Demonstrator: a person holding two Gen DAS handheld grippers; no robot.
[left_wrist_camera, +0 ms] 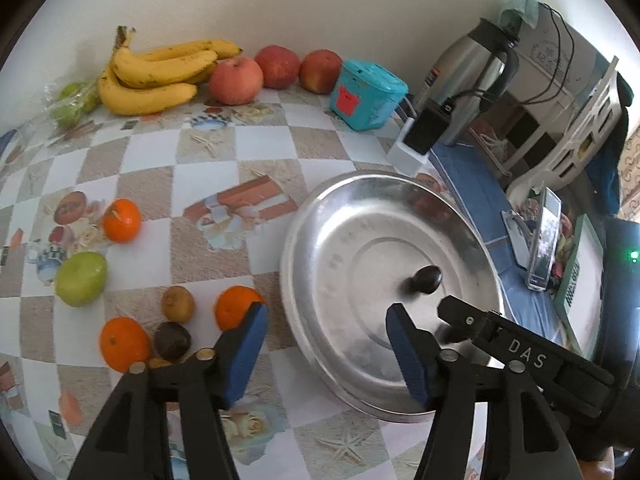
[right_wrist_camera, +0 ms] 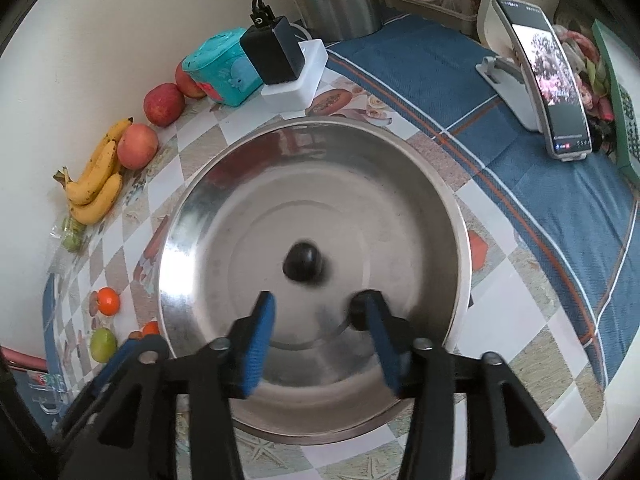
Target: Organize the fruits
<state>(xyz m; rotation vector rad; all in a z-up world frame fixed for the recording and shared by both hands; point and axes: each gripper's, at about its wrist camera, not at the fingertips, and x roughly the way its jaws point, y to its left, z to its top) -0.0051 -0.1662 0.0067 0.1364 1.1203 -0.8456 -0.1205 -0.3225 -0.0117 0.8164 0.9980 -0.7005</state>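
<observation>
Both my left gripper (left_wrist_camera: 326, 344) and right gripper (right_wrist_camera: 316, 336) hang half-open, empty, over the steel bowl (right_wrist_camera: 400, 152) holding one dark fruit (right_wrist_camera: 303, 262) mid-table, so next I fetch an orange (left_wrist_camera: 236, 307) by the bowl's left rim.

Both wrist views steeply downward, close, sharing steel bowl (left_wrist_camera: 340, 248) (right_wrist_camera: 400, 184), wall-side fruit.

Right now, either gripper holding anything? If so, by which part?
Nothing held. The left gripper and right gripper both stand open over the steel bowl, pads touching nothing. One dark fruit lies loose in the bowl.
</observation>
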